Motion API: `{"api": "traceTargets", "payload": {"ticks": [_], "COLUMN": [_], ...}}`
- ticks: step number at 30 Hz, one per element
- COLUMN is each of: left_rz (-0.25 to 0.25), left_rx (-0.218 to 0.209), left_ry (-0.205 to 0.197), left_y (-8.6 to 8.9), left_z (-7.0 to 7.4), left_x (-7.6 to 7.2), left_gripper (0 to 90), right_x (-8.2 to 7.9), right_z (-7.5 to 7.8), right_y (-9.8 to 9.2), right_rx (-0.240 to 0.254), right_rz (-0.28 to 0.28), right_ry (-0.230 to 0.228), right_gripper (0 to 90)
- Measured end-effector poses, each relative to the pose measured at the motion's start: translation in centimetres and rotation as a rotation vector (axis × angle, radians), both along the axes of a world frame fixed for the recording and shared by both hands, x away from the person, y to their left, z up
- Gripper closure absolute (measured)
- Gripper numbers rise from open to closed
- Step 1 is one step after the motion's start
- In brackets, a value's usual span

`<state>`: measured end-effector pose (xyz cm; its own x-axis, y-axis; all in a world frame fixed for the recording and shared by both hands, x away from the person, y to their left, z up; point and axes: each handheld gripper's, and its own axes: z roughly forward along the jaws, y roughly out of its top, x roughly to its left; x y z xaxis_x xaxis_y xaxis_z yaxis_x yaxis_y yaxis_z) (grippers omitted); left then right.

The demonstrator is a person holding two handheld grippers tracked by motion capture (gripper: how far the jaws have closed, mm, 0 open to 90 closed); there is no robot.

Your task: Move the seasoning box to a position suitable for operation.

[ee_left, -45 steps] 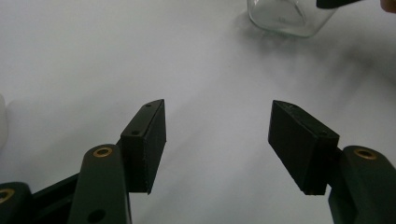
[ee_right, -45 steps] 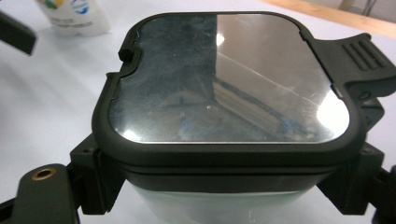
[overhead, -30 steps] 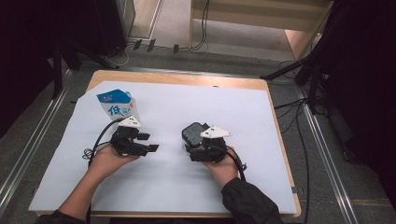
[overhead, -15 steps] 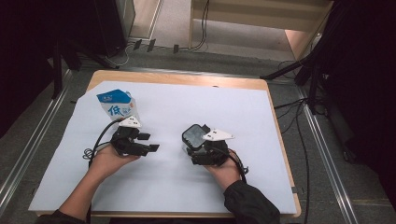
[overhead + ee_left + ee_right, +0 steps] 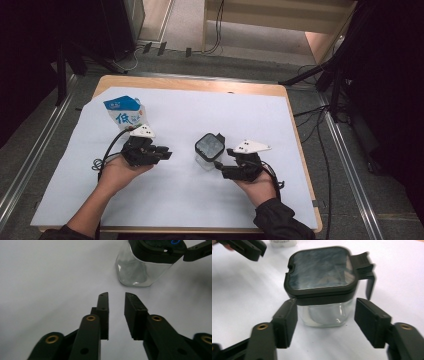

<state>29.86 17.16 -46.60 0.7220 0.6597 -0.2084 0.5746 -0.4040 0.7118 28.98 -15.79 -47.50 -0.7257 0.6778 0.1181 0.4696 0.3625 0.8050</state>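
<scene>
A clear square jar (image 5: 209, 150) with a black clip lid stands upright on the white sheet, mid-table. My right gripper (image 5: 221, 169) is just to its right, open wide. In the right gripper view the jar (image 5: 322, 267) sits between the spread jaws of my right gripper (image 5: 327, 302); the left jaw is at the jar's side and the right jaw is apart from it. My left gripper (image 5: 167, 152) lies to the jar's left, pointing at it. Its jaws (image 5: 116, 293) are a little apart with nothing between them, and the jar (image 5: 132, 272) is ahead of them.
A blue and white pouch (image 5: 124, 112) stands at the back left of the white sheet (image 5: 200, 205), behind my left hand. Cables and dark stands surround the table on the floor.
My right gripper has let go of the jar and drawn back towards the near right. The jar now stands by itself. My left gripper has stayed put.
</scene>
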Motion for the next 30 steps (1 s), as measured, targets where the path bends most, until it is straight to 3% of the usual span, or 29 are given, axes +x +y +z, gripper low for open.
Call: {"api": "traceTargets", "payload": {"ticks": [4, 8, 13, 14, 17, 21, 23, 30], "left_rz": [-0.017, -0.031, -0.019, -0.025, -0.034, -0.036, -0.037, -0.042], "left_rx": [-0.029, -0.02, -0.053, -0.042, -0.034, -0.03, -0.06, -0.052], "left_ry": [0.006, 0.016, 0.044, 0.044, 0.025, 0.035, 0.042, 0.038], "left_y": [-0.9, -2.4, -4.1, -4.4, -5.4, -5.8, -5.9, -6.4], "left_z": [0.4, 0.6, -0.1, -0.2, -0.6, -1.0, -1.1, -1.3], "left_x": [0.1, 0.3, 0.9, 1.0, 0.8, 1.0, 1.2, 1.3], "left_gripper": [90.0, 90.0, 90.0, 90.0, 90.0, 90.0, 90.0, 90.0], "right_x": [0.6, 2.1, 4.5, 4.9, 5.6, 5.7, 5.6, 5.4], "right_z": [0.4, 0.3, -0.5, -0.6, -0.9, -0.9, -1.0, -1.0], "right_y": [-1.3, -2.1, -2.9, -2.8, -2.6, -2.3, -2.1, -1.1], "right_rx": [0.018, 0.014, 0.006, 0.008, -0.001, 0.006, 0.003, -0.016], "right_rz": [-0.007, -0.006, 0.0, 0.004, 0.035, 0.06, 0.068, 0.084], "right_ry": [0.012, 0.035, 0.103, 0.109, 0.105, 0.097, 0.089, 0.056], "right_gripper": [49.2, 63.8, 85.5, 88.4, 90.0, 90.0, 90.0, 90.0]}}
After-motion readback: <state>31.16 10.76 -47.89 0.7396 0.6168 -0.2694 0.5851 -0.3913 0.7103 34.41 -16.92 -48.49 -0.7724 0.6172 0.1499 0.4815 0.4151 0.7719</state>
